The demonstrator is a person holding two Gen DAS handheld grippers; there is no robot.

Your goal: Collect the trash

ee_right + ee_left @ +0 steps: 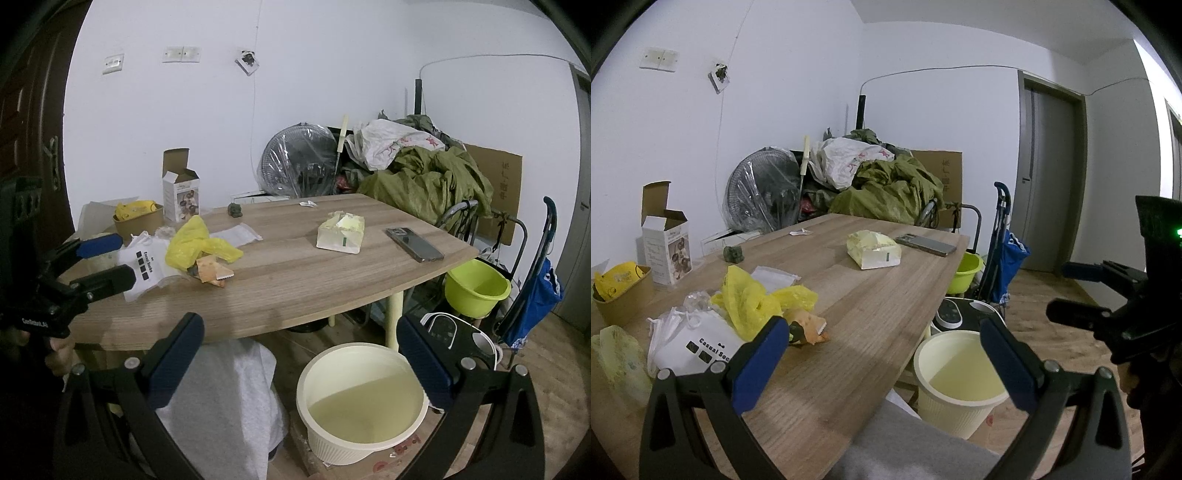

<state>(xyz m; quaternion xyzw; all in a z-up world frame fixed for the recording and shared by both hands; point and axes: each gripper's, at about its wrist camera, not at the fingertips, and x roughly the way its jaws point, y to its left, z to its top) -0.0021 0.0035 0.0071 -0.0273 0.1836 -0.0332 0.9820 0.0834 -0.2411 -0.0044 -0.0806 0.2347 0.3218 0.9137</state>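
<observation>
A cream ribbed trash bin (364, 402) stands empty on the floor beside the wooden table (295, 280); it also shows in the left wrist view (960, 384). Trash lies on the table's left part: a yellow plastic bag (192, 245), an orange snack wrapper (212, 273), a white printed pouch (146, 264) and a clear sachet (238, 234). In the left wrist view the yellow bag (750, 299), wrapper (810, 328) and pouch (701, 343) lie just ahead of my left gripper (882, 354), which is open and empty. My right gripper (301, 350) is open and empty above the bin.
On the table are a tissue pack (341, 236), a phone (413, 243), a brown paper bowl (138, 219), an open carton (181, 192) and a small paper scrap (308, 204). A green basin (476, 290), blue cart (535, 291) and piled clutter (421, 173) stand beyond.
</observation>
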